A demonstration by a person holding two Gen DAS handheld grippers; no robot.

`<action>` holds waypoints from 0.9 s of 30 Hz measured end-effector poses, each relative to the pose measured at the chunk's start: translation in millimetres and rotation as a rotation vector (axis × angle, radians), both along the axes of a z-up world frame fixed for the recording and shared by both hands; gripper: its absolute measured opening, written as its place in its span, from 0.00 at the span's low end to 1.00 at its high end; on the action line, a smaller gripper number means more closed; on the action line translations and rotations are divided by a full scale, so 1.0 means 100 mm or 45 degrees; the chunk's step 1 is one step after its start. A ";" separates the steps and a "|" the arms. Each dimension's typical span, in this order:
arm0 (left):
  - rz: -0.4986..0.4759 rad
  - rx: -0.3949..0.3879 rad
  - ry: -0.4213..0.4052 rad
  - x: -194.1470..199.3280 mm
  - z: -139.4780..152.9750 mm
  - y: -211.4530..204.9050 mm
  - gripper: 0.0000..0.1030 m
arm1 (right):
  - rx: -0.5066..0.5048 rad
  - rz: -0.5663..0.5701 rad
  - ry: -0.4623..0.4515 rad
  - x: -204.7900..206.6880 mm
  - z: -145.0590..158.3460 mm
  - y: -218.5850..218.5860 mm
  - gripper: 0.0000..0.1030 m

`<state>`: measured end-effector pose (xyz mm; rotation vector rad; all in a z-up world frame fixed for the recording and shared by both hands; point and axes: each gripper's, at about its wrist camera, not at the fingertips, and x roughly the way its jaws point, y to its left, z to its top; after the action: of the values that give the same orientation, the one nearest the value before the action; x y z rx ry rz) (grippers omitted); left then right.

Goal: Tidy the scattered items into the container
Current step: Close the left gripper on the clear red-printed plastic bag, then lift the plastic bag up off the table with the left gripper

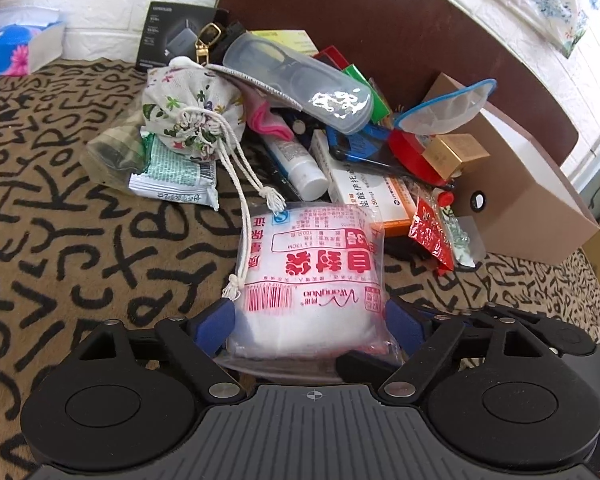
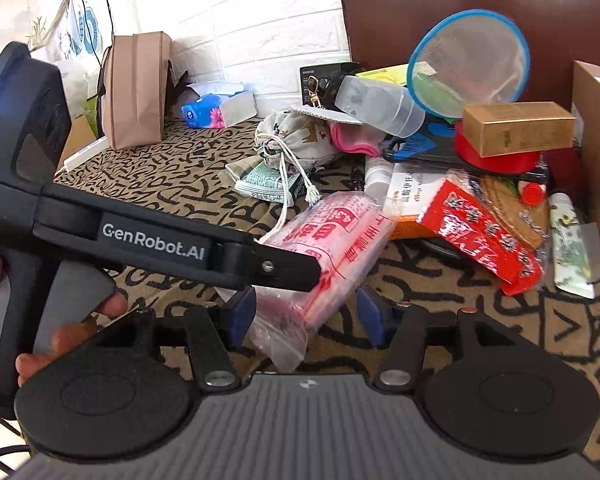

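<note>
— Where did the bag sit against the jaws?

— The left gripper [image 1: 310, 320] had its jaws spread wide, with the packet of zip bags [image 1: 312, 276] lying between the blue pads, each pad right at an edge of it. I could not tell whether they pressed it. In the right wrist view the left gripper [image 2: 300, 276] reached in from the left over the same packet [image 2: 332, 248], while the right gripper [image 2: 306, 312] held its jaws open around the packet's near corner, neither pad touching.

— Anything hard to see?

— The packet's near end ran under the left gripper's body. The pile behind overlapped heavily: the flowered pouch [image 1: 192, 112], the white tube [image 1: 300, 164], the medicine box [image 1: 372, 192] were all partly covered. The cardboard box [image 1: 528, 196] on the right was cut off in the right wrist view, its inside hidden.

— And the packet itself?

— Clear plastic, plump, white inside, with red printing and a barcode. It lay on the letter-patterned cloth [image 1: 80, 240], with the pouch's cord [image 1: 240, 208] along its left edge.
</note>
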<state>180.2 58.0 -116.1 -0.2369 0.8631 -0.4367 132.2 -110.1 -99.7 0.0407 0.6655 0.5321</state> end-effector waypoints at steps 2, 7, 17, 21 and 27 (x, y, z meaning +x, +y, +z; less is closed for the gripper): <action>-0.006 -0.003 0.004 0.00 0.01 0.00 0.86 | 0.003 0.025 0.009 0.02 -0.01 0.03 0.59; -0.047 0.036 -0.018 -0.14 0.04 -0.10 0.85 | 0.006 0.058 0.022 -0.02 0.01 -0.02 0.50; -0.215 0.000 -0.007 -0.58 0.14 -0.38 0.77 | 0.010 0.066 0.076 -0.42 0.04 -0.32 0.45; -0.270 -0.030 0.015 -0.72 0.15 -0.49 0.76 | -0.006 0.047 0.074 -0.59 0.06 -0.46 0.44; -0.218 -0.020 0.001 -0.82 0.19 -0.50 0.84 | -0.009 -0.010 0.063 -0.73 0.06 -0.59 0.51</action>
<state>98.1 8.0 -96.8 -0.1785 0.8840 -0.6032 59.4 -169.4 -94.1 0.0497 0.7152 0.5226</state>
